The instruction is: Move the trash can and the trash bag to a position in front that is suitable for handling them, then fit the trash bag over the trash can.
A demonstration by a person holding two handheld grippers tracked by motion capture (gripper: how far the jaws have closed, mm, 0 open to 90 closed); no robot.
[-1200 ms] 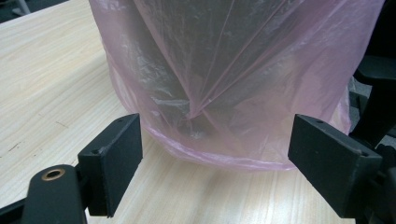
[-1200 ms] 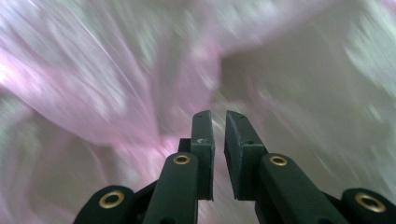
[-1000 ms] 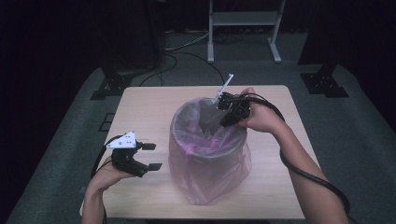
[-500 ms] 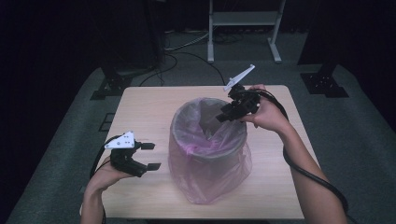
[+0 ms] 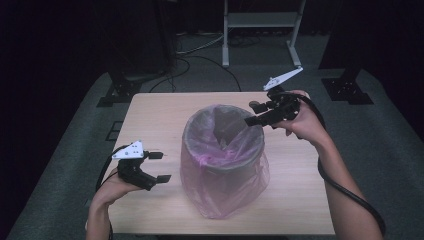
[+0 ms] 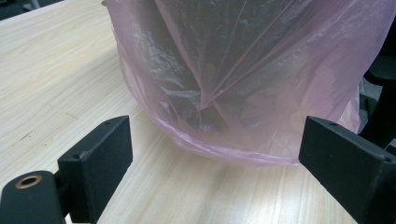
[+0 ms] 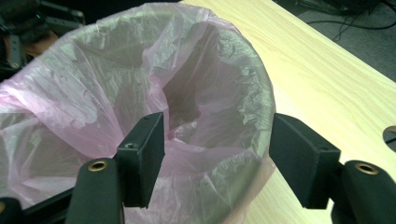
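Right gripper (image 5: 255, 113), jaws apart & empty, hovers just above bin (image 5: 223, 150) rim w/ pink bag (image 5: 227, 192); left gripper (image 5: 159, 166), also spread, sits beside bag's base.

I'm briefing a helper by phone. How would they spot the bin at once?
On the pale wooden table, look near the middle. The bin stands upright there, round and open-topped, between the two hand-held grippers. A thin pink plastic bag lines it and drapes down over its sides.

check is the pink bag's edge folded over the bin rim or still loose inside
Folded over: the pink bag drapes outside the bin, its skirt reaching the table.
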